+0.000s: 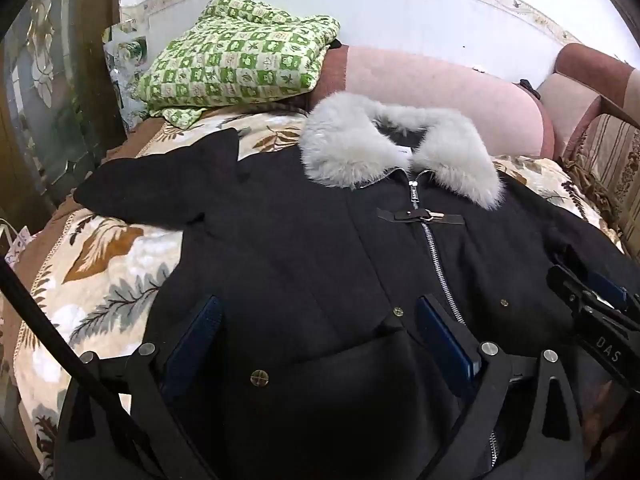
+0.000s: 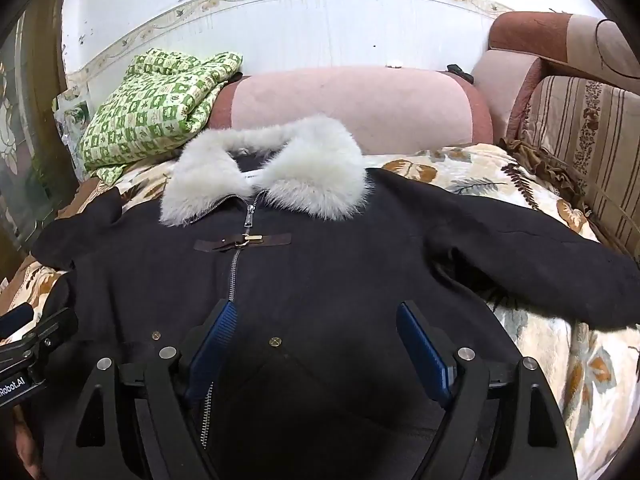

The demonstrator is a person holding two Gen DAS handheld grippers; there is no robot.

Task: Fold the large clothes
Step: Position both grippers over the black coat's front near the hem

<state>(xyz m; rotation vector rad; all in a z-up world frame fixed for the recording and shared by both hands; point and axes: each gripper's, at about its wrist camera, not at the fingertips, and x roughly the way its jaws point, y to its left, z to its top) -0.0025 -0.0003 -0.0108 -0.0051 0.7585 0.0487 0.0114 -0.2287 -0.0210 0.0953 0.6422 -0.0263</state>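
A black coat lies front up on the bed, zipped, with a pale grey fur collar and a brown toggle strap. One sleeve stretches out to the left, the other sleeve to the right. My left gripper hovers open over the lower front, left of the zip, its blue pads wide apart. My right gripper is open too, just right of the zip. Each gripper shows at the edge of the other's view: the right gripper and the left gripper. Neither grips cloth.
A floral blanket covers the bed. A folded green checked quilt sits at the back left beside a pink bolster. A striped cushion stands along the right side. A glass-fronted wooden cabinet flanks the left.
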